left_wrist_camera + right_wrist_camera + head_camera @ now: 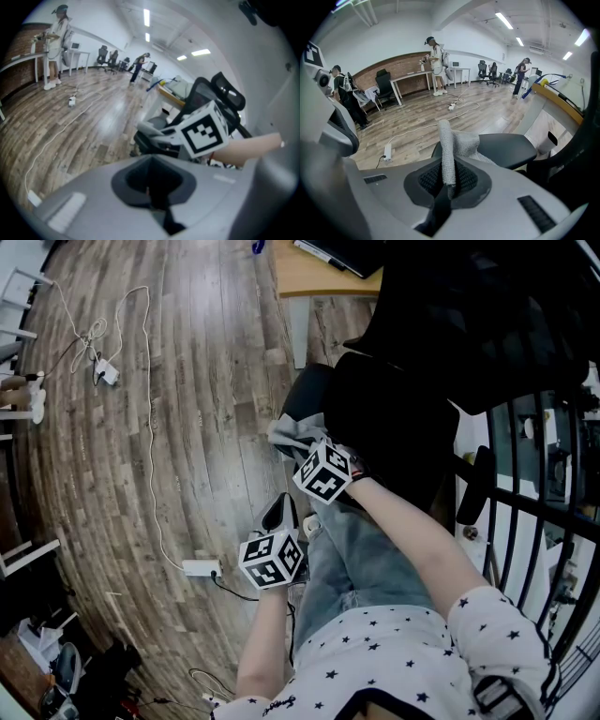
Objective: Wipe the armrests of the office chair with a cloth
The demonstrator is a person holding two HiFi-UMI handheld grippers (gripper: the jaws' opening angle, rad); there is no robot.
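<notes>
The right claw (pixel 448 185) pinches the grey cloth (pixel 449 143), which drapes on the armrest (pixel 508 149) just ahead. The left claw (pixel 153 199) is closed and empty.

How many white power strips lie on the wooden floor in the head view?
2. The near power strip lies low in the middle; the far power strip lies at upper left. More may be hidden.

Wood-plank floor (pixel 187 381), brick wall (pixel 401 64).

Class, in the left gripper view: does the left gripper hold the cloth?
No: the left gripper is shut and empty; the right gripper pinches the cloth.
</notes>
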